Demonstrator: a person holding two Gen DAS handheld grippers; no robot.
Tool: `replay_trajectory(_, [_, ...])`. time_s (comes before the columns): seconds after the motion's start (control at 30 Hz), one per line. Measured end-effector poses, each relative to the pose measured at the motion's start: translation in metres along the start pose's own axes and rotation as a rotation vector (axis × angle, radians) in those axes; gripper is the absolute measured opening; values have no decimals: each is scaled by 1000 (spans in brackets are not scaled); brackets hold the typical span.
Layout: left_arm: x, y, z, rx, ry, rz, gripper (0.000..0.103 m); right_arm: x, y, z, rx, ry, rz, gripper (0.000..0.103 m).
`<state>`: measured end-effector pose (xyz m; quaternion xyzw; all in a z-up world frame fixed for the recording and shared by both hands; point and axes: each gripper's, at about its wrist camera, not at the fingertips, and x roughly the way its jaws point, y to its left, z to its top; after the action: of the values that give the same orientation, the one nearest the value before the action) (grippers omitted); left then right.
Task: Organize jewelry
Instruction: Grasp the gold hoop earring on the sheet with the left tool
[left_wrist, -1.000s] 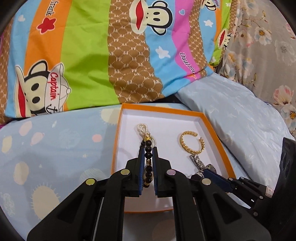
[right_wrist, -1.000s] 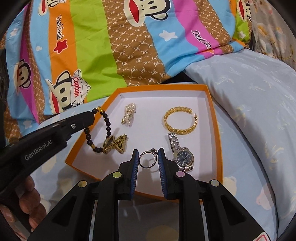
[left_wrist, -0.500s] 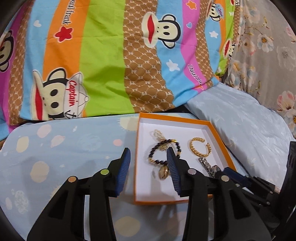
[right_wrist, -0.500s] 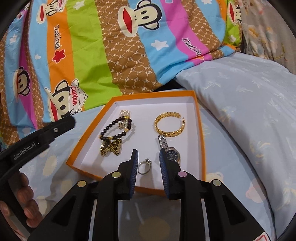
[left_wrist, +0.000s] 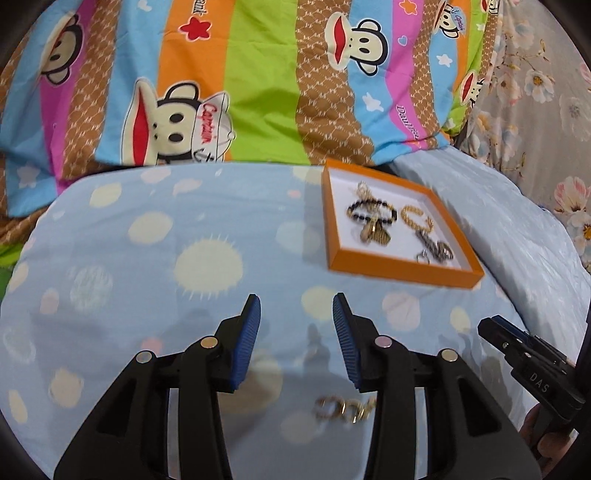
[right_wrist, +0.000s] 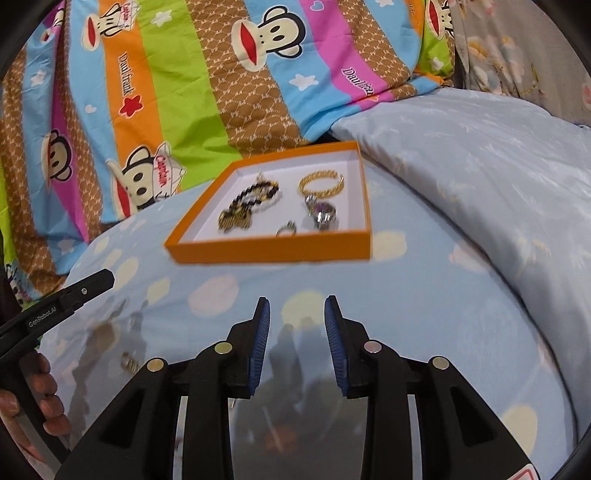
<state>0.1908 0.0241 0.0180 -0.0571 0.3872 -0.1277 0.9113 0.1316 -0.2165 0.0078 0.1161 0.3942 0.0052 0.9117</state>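
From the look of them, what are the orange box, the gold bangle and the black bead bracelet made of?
The orange box looks like cardboard: matte orange walls, thin straight edges, plain white inside. The gold bangle appears to be polished metal, gold-coloured, with a braided, shiny surface; real gold or plating cannot be told. The black bead bracelet seems made of dark round beads, perhaps stone, glass or wood; blur hides the finish.

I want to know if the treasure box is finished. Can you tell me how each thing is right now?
Left gripper: jaws open, empty.
Right gripper: jaws open, empty.
Orange box: lidless, on the bed.
Beaded bracelet: lying in the box.
Gold bangle: in the box.
Watch: in the box.
Ring: in the box.
Gold chain: outside, on the blue sheet.
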Motion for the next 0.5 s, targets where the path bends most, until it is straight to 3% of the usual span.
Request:
replay_trajectory(0.17, [-6, 8, -27, -28, 50, 0, 39, -9, 8, -25, -3, 45, 15, 30])
replay_trajectory(0.5, [-20, 3, -55, -15, 73, -10, 39, -17, 28, -41, -36, 60, 39, 30])
